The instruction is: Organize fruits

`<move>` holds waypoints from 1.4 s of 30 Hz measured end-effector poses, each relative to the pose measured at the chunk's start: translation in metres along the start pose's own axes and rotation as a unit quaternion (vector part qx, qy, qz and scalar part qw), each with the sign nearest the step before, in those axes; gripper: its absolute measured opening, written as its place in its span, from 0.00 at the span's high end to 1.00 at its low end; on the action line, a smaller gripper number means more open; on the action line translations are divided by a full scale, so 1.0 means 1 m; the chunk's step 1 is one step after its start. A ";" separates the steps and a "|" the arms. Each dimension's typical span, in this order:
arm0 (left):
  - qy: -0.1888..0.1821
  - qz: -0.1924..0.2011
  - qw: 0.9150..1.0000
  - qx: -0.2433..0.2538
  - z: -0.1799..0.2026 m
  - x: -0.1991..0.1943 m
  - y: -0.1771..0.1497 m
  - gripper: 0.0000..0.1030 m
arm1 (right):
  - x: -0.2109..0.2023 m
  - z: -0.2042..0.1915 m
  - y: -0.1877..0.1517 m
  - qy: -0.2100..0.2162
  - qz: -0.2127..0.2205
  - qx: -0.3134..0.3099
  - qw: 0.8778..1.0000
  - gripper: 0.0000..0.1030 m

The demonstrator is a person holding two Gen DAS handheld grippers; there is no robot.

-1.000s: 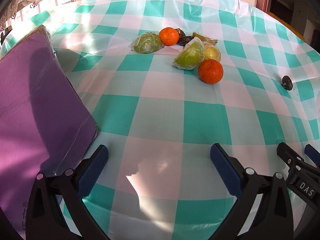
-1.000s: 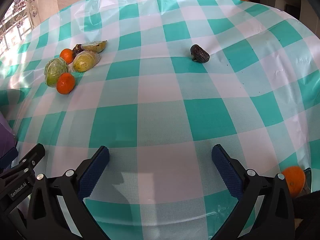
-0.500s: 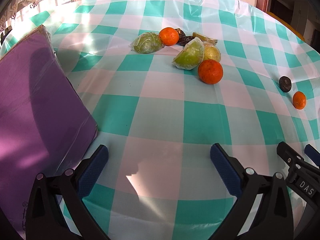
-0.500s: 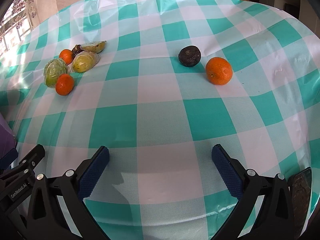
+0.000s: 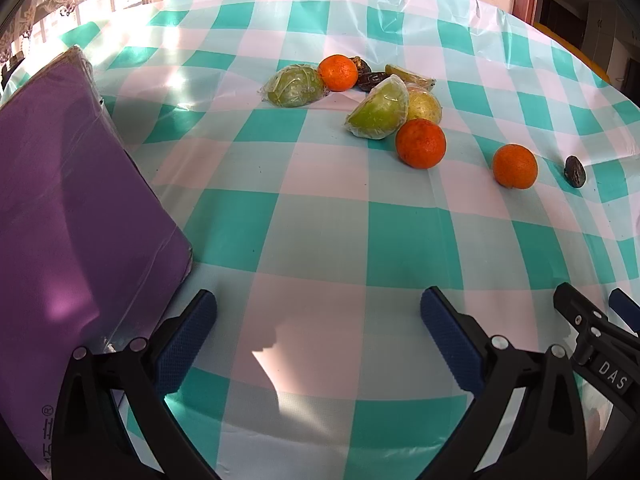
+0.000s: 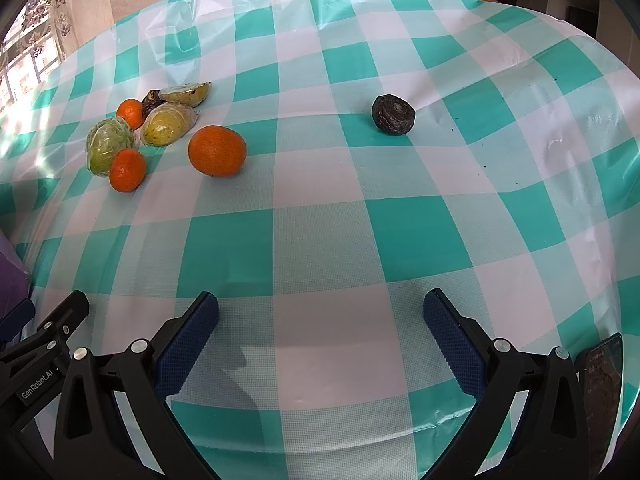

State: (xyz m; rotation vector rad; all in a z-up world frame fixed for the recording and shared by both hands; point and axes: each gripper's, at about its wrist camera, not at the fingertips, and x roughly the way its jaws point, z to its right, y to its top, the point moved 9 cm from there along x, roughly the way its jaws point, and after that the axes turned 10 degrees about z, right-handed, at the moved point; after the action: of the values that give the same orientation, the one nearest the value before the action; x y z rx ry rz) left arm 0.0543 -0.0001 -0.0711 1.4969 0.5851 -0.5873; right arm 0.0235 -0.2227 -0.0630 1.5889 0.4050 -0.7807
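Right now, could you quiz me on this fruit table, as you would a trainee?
1. True or false: the left fingers hold an orange.
2. How many oranges lie on the tablecloth? A) two B) three C) five
3. Fill in: the lone dark fruit lies to the ____ of the nearest orange in the right wrist view.

Key: 1 false, both pairs of fingers are open and hold nothing; 2 B; 3 right.
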 end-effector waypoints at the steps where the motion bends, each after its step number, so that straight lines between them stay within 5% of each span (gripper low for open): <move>1: 0.000 0.000 1.000 0.000 -0.001 0.000 0.000 0.01 | 0.000 0.000 -0.001 0.000 0.001 0.000 1.000 0.04; 24: 0.000 0.001 1.000 -0.001 0.000 -0.001 -0.001 0.01 | 0.000 0.000 0.000 0.001 0.000 -0.001 1.000 0.04; 42: 0.000 0.001 1.000 -0.001 0.000 0.000 0.000 0.01 | -0.002 -0.003 -0.004 0.049 -0.013 -0.047 0.998 0.04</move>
State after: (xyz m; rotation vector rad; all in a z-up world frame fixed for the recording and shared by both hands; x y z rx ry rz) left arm 0.0540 0.0002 -0.0713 1.4959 0.5849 -0.5854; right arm 0.0202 -0.2191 -0.0647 1.5414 0.5269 -0.6944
